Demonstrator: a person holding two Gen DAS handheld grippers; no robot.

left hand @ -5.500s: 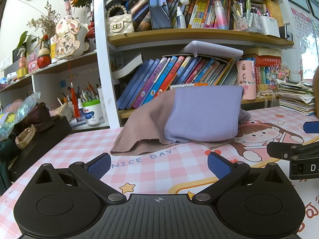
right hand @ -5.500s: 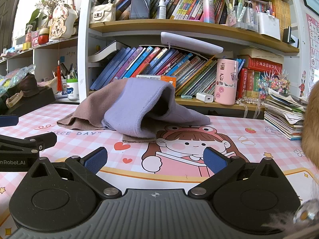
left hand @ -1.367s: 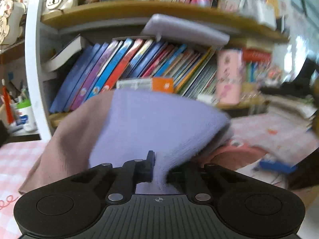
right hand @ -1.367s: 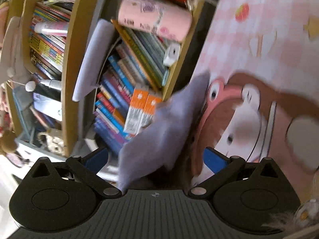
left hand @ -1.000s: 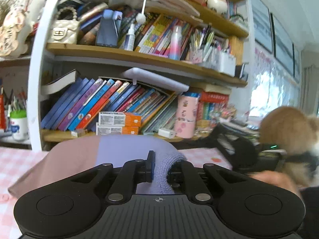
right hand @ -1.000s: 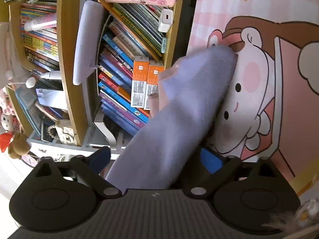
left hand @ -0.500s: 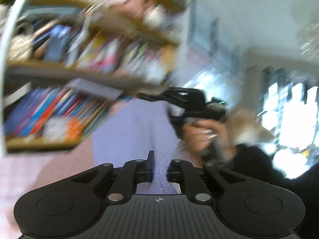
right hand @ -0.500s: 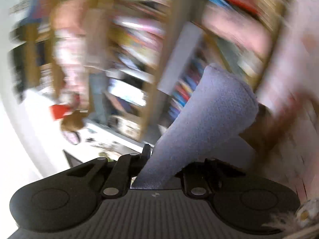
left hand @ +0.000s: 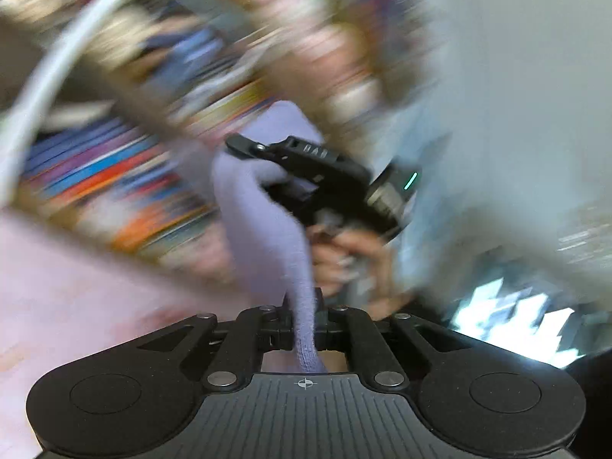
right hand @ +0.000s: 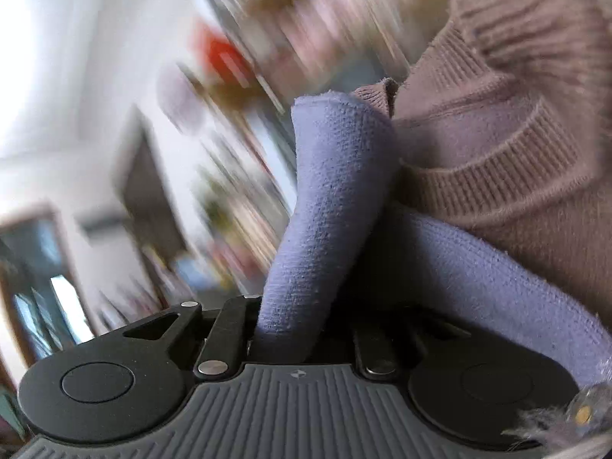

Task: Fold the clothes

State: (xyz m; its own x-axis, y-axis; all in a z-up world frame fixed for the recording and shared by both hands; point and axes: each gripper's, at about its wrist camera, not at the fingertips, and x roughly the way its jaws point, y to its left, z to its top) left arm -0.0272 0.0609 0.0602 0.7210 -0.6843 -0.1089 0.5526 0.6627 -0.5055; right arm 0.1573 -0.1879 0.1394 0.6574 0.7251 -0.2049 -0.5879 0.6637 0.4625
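Between both jaws, lilac garment, pinched

At the bottom centre of the frame the left gripper has its jaws pinched tight on a strip of lavender cloth, which runs up to mid-frame. There the right gripper, held by a hand, grips the same cloth. Blurred bookshelves fill the upper left, with mauve fabric at lower left.
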